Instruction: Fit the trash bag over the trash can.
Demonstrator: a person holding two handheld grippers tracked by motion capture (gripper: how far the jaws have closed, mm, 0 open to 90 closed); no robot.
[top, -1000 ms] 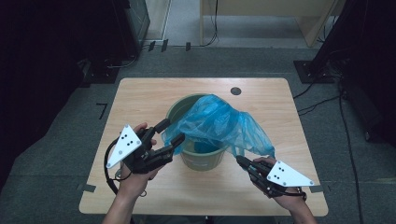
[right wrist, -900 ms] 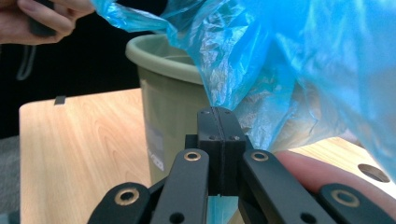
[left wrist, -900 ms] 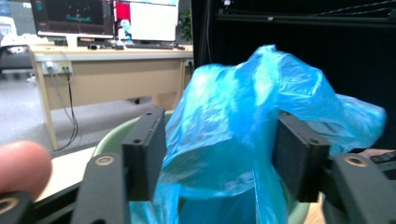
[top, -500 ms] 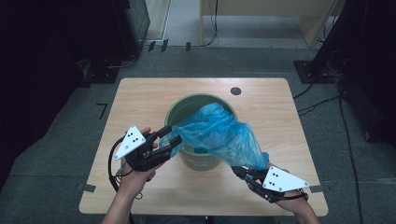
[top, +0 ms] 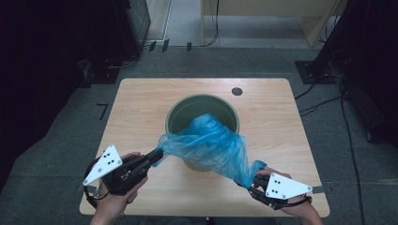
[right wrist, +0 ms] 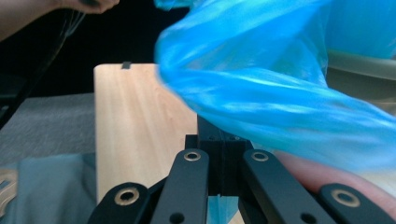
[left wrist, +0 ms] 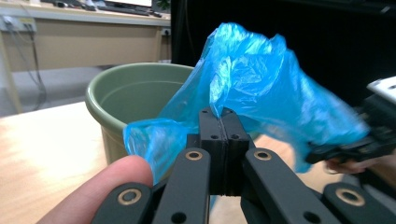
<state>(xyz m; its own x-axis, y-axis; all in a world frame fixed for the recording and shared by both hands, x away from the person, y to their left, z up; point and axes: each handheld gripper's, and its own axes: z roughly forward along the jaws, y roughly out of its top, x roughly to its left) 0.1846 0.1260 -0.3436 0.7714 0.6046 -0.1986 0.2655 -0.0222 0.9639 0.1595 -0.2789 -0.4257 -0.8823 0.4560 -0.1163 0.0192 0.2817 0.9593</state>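
Note:
A blue plastic bag [top: 211,147] is stretched between the two grippers, just in front of a green bucket [top: 187,110] that stands mid-table. My left gripper [top: 157,154] is shut on the bag's left end; in the left gripper view its jaws press together on the blue film [left wrist: 243,74], with the bucket [left wrist: 135,93] behind. At the front right, my right gripper [top: 251,180] is shut on the bag's other end. In the right gripper view the bag [right wrist: 280,93] billows over the closed jaws [right wrist: 219,140].
The wooden table [top: 141,108] has a small dark round hole [top: 237,91] at its back right. Grey carpet surrounds it, with dark stands and cables at the back and sides. A light desk [left wrist: 70,32] stands behind the bucket.
Both grippers have pulled the bag back toward the person and down. It has come off the bucket's rim, leaving the bucket's mouth uncovered.

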